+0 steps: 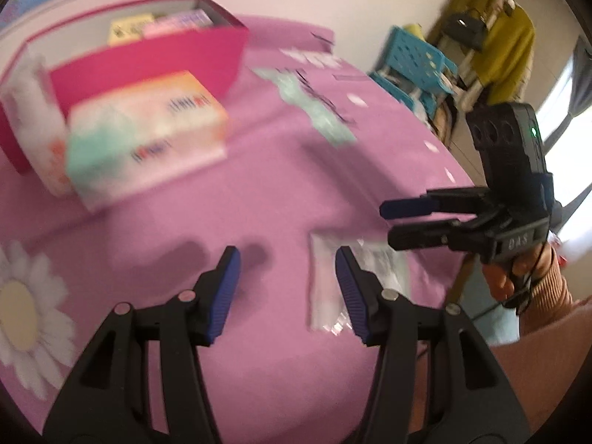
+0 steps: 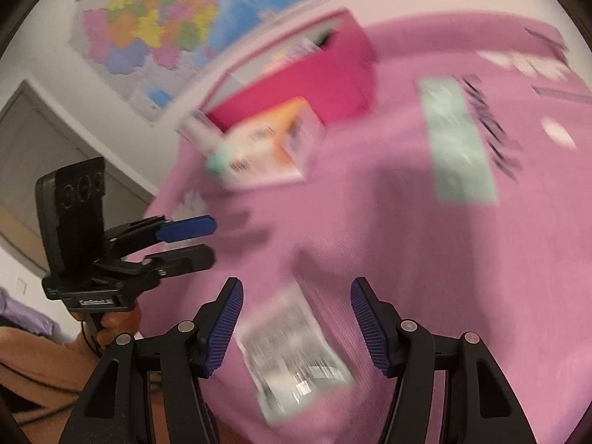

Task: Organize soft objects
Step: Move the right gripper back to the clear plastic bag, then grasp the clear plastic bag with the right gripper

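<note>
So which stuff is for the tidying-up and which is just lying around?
For the job:
- clear packet, lying flat
- tissue pack beside the box
- pink box
- left gripper and right gripper, both open, holding nothing

Just lying about:
- yellow coat
- blue crate
- wall map

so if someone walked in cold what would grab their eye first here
Probably the pink cloth covering the whole surface, and the magenta box standing open at its far left with a pastel tissue pack in front of it. Nearer, a small clear-wrapped packet lies flat on the cloth, with the open right gripper above it and the left gripper open beside it.
</note>
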Demonstrator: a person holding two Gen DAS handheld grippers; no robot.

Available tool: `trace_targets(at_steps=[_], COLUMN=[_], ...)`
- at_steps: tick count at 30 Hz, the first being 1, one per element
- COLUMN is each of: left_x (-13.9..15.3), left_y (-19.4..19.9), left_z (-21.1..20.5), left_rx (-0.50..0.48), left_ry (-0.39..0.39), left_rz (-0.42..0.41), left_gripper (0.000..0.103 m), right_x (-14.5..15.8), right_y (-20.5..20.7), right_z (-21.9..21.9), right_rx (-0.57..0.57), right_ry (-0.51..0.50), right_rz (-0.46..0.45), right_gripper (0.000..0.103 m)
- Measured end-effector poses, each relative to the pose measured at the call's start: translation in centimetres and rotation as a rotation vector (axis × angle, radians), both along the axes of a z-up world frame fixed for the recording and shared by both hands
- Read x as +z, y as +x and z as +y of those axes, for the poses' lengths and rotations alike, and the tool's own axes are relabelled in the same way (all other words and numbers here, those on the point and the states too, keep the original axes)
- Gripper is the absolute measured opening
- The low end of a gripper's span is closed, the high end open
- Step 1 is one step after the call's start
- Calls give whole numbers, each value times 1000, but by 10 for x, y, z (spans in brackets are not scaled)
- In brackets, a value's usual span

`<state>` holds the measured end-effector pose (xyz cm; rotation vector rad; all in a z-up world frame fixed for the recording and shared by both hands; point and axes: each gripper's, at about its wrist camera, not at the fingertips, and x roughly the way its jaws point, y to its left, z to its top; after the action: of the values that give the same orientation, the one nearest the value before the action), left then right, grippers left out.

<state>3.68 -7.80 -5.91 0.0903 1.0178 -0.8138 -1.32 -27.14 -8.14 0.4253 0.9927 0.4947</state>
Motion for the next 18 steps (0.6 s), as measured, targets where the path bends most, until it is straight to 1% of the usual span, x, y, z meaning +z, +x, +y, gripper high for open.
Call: trace_targets(at_steps=[5, 8, 11, 12, 15, 18], left_x=[-16, -21, -22, -22, -22, -23], left_y=[-18, -24, -28, -29, -29, -29], left_z=[-11, -15, -19, -20, -20, -16], left_rx=[-71, -93, -109, -110, -99, -83], left_ry=[19, 28, 27, 28, 24, 5], left_rz=[62, 76, 73, 69, 67, 72], left_gripper=[55, 55, 55, 55, 55, 55], right_x=[-8, -10, -10, -10, -12, -15], right_y=[-22, -30, -36, -36, -31, -24], right_z=[-2, 2, 6, 9, 16, 23], right_rx=[20, 38, 51, 56, 59, 63], right_ry=[-29, -61, -72, -75, -49, 22], right_rz=[46, 64, 62, 57, 37, 14], right_gripper=[62, 62, 62, 63, 63, 63])
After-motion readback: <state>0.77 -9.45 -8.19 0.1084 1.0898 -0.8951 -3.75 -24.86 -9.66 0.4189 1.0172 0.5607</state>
